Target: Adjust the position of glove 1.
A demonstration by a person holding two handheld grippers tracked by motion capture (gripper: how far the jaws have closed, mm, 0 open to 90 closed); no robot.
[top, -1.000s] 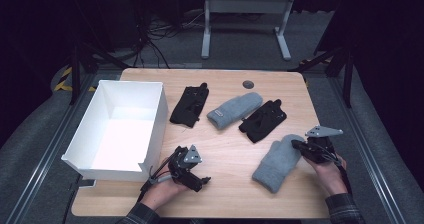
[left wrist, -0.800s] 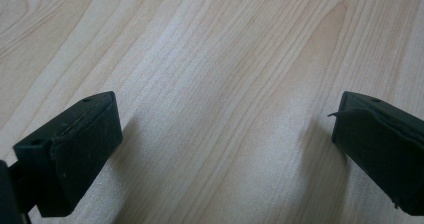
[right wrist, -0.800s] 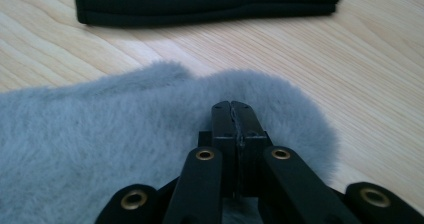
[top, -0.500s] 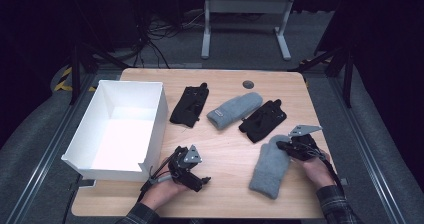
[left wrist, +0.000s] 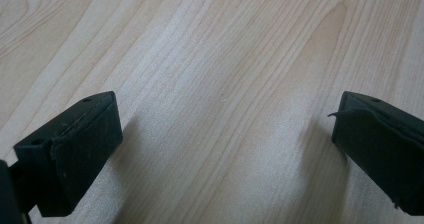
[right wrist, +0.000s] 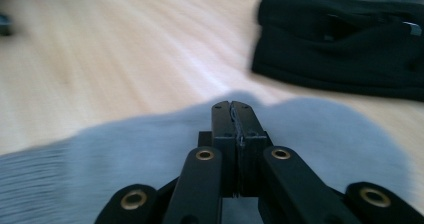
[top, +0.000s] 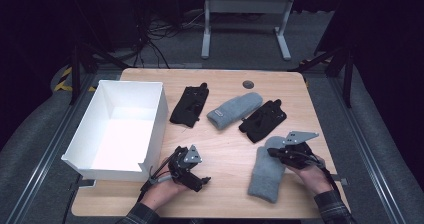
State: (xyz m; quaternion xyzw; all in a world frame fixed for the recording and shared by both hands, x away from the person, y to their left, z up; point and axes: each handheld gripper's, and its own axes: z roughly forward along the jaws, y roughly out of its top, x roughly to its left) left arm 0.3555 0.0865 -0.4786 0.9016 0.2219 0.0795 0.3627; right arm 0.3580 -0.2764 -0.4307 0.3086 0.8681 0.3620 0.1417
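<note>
Since the earlier frames, the right gripper (top: 274, 153) has slid left from the table's right edge onto the near grey mitten (top: 267, 169), which has shifted left with it and now lies more upright, its rounded tip pointing far. The left gripper (top: 199, 180) has not moved from its place at the near edge, just right of the white box (top: 155, 115).

From the right gripper view, the two black jaws are pressed flat together, with the grey mitten (right wrist: 125, 149) spread under and around them; whether any fabric is pinched between them cannot be told. A black glove (right wrist: 345, 49) lies just beyond the mitten's tip.

From the left gripper view, the jaws stand wide apart over bare wooden table (left wrist: 215, 84), with nothing between them.

On the table (top: 225, 144), the near mitten sits at the right near corner. Beyond it lie a black glove (top: 262, 120), a second grey mitten (top: 234, 110) and another black glove (top: 189, 105), in a row across the middle.
</note>
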